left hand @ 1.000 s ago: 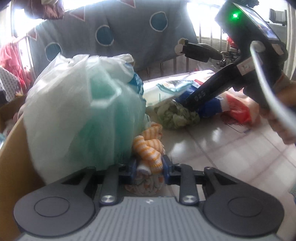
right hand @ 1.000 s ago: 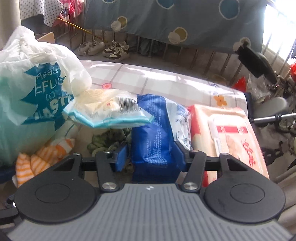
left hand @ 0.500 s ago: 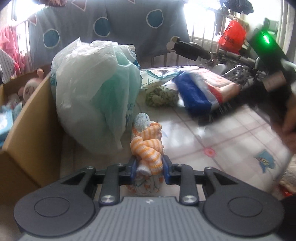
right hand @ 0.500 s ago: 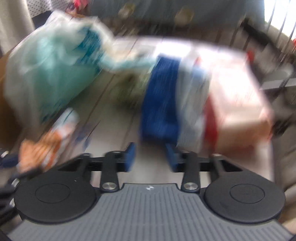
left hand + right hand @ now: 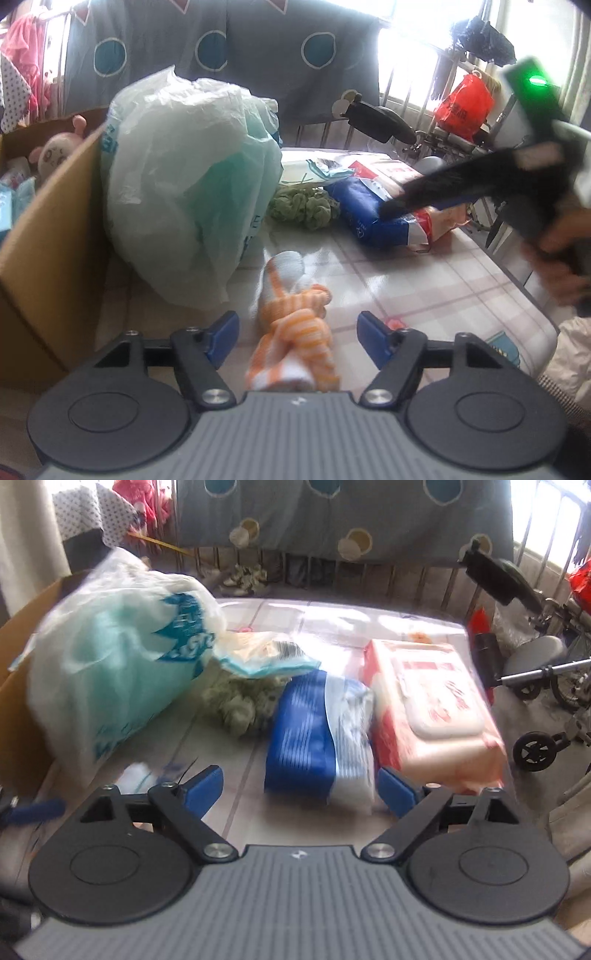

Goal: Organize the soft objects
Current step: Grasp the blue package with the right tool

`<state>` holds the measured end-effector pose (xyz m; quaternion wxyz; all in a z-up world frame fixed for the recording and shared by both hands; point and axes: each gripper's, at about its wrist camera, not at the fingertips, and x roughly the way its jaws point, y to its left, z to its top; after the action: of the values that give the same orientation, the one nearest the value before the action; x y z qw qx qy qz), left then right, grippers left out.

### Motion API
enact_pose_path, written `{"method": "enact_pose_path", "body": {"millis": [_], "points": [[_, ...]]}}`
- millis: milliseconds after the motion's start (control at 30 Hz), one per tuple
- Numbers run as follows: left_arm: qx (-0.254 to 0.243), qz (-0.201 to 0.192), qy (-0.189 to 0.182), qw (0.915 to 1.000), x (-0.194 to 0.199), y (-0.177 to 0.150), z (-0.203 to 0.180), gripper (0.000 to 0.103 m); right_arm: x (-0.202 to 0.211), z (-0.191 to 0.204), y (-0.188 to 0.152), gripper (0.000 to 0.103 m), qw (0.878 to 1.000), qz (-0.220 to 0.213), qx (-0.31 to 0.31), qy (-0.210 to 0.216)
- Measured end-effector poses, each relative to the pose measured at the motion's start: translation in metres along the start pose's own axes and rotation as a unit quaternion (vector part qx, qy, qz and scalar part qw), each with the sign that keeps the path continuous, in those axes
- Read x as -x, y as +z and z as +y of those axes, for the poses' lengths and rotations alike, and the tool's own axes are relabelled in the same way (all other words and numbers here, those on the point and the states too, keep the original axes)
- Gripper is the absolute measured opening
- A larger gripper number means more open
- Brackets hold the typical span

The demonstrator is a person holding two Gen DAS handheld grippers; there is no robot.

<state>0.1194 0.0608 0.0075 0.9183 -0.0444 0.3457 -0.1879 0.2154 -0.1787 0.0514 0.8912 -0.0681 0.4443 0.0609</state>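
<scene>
Left wrist view: the left gripper (image 5: 297,334) has its jaws spread wide, the striped sock bundle (image 5: 295,339) lying loose between them on the desk (image 5: 424,291). The right gripper (image 5: 300,789) has its jaws released, the blue pack (image 5: 310,738) just ahead between them.

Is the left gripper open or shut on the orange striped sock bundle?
Open. The left gripper has its blue pads spread wide, clear gaps either side of the orange striped sock bundle between them.

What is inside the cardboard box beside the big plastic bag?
Over the cardboard box wall, a pink plush toy and light-blue packets show. The wall and the plastic bag hide the rest of the inside.
</scene>
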Motion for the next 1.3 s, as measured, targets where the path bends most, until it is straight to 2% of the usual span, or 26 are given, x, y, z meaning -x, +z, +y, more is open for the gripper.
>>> {"method": "enact_pose_path", "body": {"millis": [100, 167, 200, 233, 267, 500, 633, 767, 900, 1100, 1200, 1300], "points": [[0.018, 0.006, -0.007, 0.9998, -0.014, 0.003, 0.002, 0.069, -0.035, 0.003, 0.013, 0.090, 1.000, 0.016, -0.002, -0.019], [0.039, 0.015, -0.009, 0.9991, -0.023, 0.004, 0.006, 0.060, -0.053, 0.000, 0.014, 0.083, 0.999, 0.025, -0.028, -0.025], [0.050, 0.023, -0.008, 0.9984, -0.026, 0.005, 0.008, 0.057, -0.056, 0.001, 0.011, 0.075, 0.999, 0.018, -0.033, -0.040], [0.059, 0.030, -0.007, 0.9978, -0.029, 0.004, 0.009, 0.047, -0.054, 0.003, 0.008, 0.069, 0.999, 0.012, -0.025, -0.046], [0.055, 0.029, -0.003, 0.9981, -0.028, 0.004, 0.009, 0.044, -0.051, 0.003, 0.003, 0.069, 0.999, 0.010, -0.019, -0.038], [0.015, 0.032, 0.004, 0.9994, -0.013, -0.008, 0.001, 0.043, -0.006, 0.002, -0.045, 0.069, 1.000, 0.016, 0.004, -0.004], [0.014, 0.037, 0.008, 0.9992, 0.003, -0.017, -0.001, 0.043, 0.021, -0.004, -0.069, 0.070, 1.000, 0.026, -0.004, 0.000], [0.007, 0.037, 0.018, 0.9991, 0.016, -0.025, -0.003, 0.044, 0.046, -0.012, -0.095, 0.071, 0.999, 0.031, -0.029, 0.024], [0.010, 0.036, 0.021, 0.9991, 0.024, -0.031, -0.003, 0.044, 0.067, -0.006, -0.118, 0.072, 0.999, 0.029, -0.036, 0.026], [0.013, 0.036, 0.016, 0.9991, 0.024, -0.031, -0.005, 0.045, 0.082, -0.003, -0.133, 0.073, 0.999, 0.023, -0.032, 0.031], [0.007, 0.032, 0.017, 0.9993, 0.025, -0.033, -0.006, 0.061, 0.088, -0.004, -0.135, 0.080, 0.998, 0.002, -0.036, 0.044], [-0.001, 0.029, 0.016, 0.9995, 0.026, -0.034, -0.008, 0.063, 0.089, -0.006, -0.138, 0.085, 0.998, -0.002, -0.037, 0.050]]}}
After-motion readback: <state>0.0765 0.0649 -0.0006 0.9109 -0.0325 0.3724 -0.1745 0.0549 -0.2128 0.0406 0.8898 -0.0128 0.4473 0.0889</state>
